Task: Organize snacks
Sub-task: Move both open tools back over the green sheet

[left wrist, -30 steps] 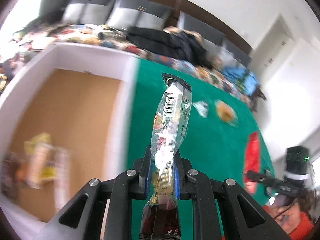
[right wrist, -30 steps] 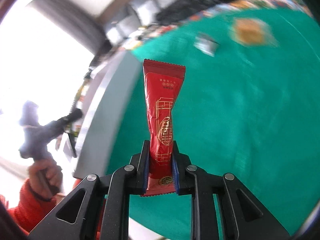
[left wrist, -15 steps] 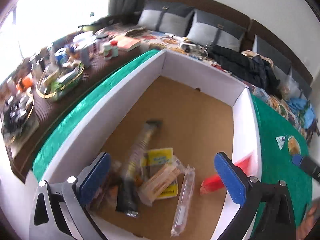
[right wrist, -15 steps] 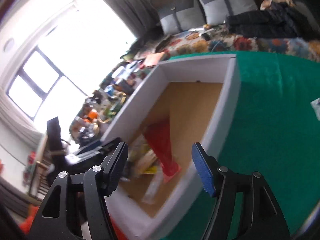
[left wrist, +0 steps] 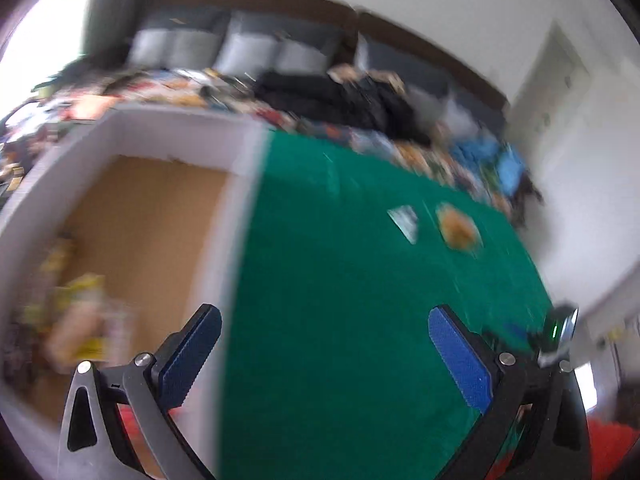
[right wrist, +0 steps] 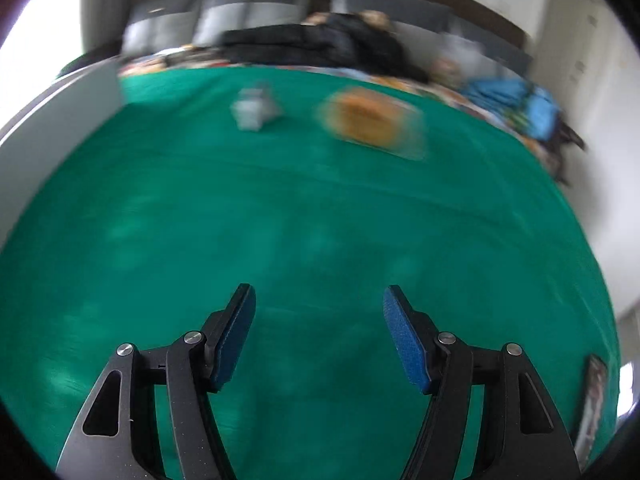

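At the left of my left wrist view, the white box (left wrist: 240, 208) holds a blurred heap of snacks (left wrist: 76, 316) at lower left. My left hand-held gripper (left wrist: 324, 344) stands spread wide, empty, over the box wall and green worktop (left wrist: 340, 280). Upper right lie a small silver packet (left wrist: 404, 220) and an orange snack (left wrist: 458, 230), just beside each other. My right hand-held gripper (right wrist: 318, 324) is spread too, nothing between its jaws.

Home living rm: grey-cushioned sofa (left wrist: 248, 46) w/ dark jacket (left wrist: 340, 96), white door (left wrist: 560, 92), curtain (left wrist: 108, 8).
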Demonstrator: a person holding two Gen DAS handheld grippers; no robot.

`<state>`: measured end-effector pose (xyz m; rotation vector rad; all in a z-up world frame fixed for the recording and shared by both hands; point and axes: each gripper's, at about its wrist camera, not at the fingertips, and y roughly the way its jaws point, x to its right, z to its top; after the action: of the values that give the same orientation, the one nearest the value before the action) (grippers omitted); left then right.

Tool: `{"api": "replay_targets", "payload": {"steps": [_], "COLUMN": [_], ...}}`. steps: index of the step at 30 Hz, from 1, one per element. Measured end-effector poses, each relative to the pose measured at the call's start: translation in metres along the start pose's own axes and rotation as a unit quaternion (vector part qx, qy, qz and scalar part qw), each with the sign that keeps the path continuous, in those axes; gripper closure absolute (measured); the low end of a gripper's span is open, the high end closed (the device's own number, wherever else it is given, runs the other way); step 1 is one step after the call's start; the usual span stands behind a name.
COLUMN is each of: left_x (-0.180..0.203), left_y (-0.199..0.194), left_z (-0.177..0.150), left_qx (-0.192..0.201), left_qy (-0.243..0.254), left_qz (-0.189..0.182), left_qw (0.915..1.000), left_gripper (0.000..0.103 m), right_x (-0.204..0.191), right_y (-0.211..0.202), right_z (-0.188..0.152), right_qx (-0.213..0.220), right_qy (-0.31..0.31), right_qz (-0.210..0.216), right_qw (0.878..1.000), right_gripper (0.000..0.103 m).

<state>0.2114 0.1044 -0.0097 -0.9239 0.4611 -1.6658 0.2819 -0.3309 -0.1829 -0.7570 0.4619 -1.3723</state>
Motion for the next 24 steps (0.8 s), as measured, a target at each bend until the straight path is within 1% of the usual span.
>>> {"api": "replay_targets", "payload": {"steps": [2,4,6,7,9,11,13,14,15,17,19,20,21,24], "left_x": [0.019,0.031,0.041,0.048,0.057,0.065,0.074,0.079,0.08,0.08,0.083,0.085,0.084,0.08], "left_y": [0.033,0.068,0.105,0.126,0.147,0.162,0.171,0.174,0.177,0.185,0.188,0.188,0.187,0.185], "left_z": [-0.008,-0.019,-0.03,-0.036,-0.041,-0.043,-0.041,-0.043,-0.041,-0.039,-0.044,-0.045,-0.047,-0.049], "left_qx": [-0.025,-0.051,-0.087,-0.105,-0.116,-0.11,-0.093,-0.09,-0.09,-0.089,-0.078,-0.069,-0.058,-0.054], "left_qy": [0.007,-0.001,-0.01,-0.005,0.014,0.039,0.07,0.082,0.092,0.113,0.136,0.144,0.143,0.143], "left_qz": [-0.017,-0.027,-0.016,-0.006,0.013,0.039,0.06,0.065,0.069,0.084,0.098,0.099,0.093,0.095], "left_qw": [0.9995,0.9983,0.9961,0.9945,0.993,0.9924,0.9914,0.9905,0.9894,0.9861,0.9827,0.9823,0.9836,0.9836], "left_gripper": [0.001,0.001,0.001,0.001,0.001,0.001,0.001,0.001,0.001,0.001,0.0,0.0,0.0,0.0], "right_x": [0.032,0.042,0.054,0.054,0.053,0.049,0.047,0.046,0.046,0.05,0.056,0.058,0.062,0.067], "right_y": [0.004,0.001,0.008,0.014,0.012,0.014,0.019,0.018,0.018,0.019,0.021,0.022,0.023,0.024], "right_z": [-0.004,-0.002,-0.005,-0.003,-0.004,0.001,0.003,0.002,-0.001,-0.002,-0.004,-0.004,-0.005,-0.006], "right_qx": [-0.002,-0.006,-0.01,-0.012,-0.011,-0.01,-0.009,-0.009,-0.01,-0.013,-0.017,-0.018,-0.02,-0.023], "right_qy": [0.025,0.038,0.05,0.053,0.056,0.053,0.048,0.047,0.048,0.057,0.071,0.077,0.085,0.099], "right_qz": [-0.02,-0.031,-0.039,-0.038,-0.036,-0.039,-0.038,-0.039,-0.041,-0.042,-0.032,-0.027,-0.02,-0.006], "right_qw": [0.999,0.999,0.998,0.998,0.998,0.998,0.998,0.998,0.998,0.997,0.997,0.996,0.996,0.995], "right_gripper": [0.034,0.034,0.034,0.034,0.033,0.033,0.033,0.032,0.028,0.024,0.021,0.02,0.02,0.018]}}
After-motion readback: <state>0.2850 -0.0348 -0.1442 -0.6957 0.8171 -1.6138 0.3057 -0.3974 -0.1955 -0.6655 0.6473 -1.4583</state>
